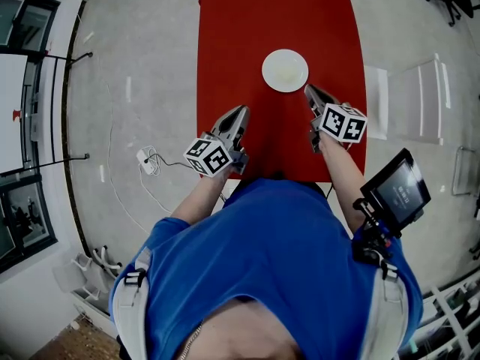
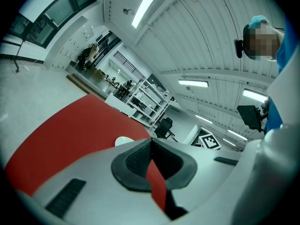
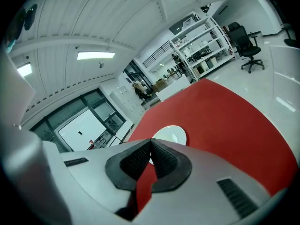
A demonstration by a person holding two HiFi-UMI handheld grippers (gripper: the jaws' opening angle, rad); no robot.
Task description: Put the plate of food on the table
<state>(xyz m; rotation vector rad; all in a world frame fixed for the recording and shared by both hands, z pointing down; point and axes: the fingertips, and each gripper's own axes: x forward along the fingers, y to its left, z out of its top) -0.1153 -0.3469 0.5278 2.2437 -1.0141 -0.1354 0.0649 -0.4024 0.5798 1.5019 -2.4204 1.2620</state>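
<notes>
A white round plate lies on the red table; no food shows on it. My right gripper hovers just beside the plate's near right rim, jaws shut with nothing between them. In the right gripper view the plate lies just beyond the closed fingertips. My left gripper hangs over the table's near left part, apart from the plate, jaws shut and empty. Its own view shows a sliver of the plate past the closed tips.
A white chair stands right of the table. A cable and plug lie on the floor at the left. A black screen is strapped on the person's right forearm. Shelving and an office chair stand far behind.
</notes>
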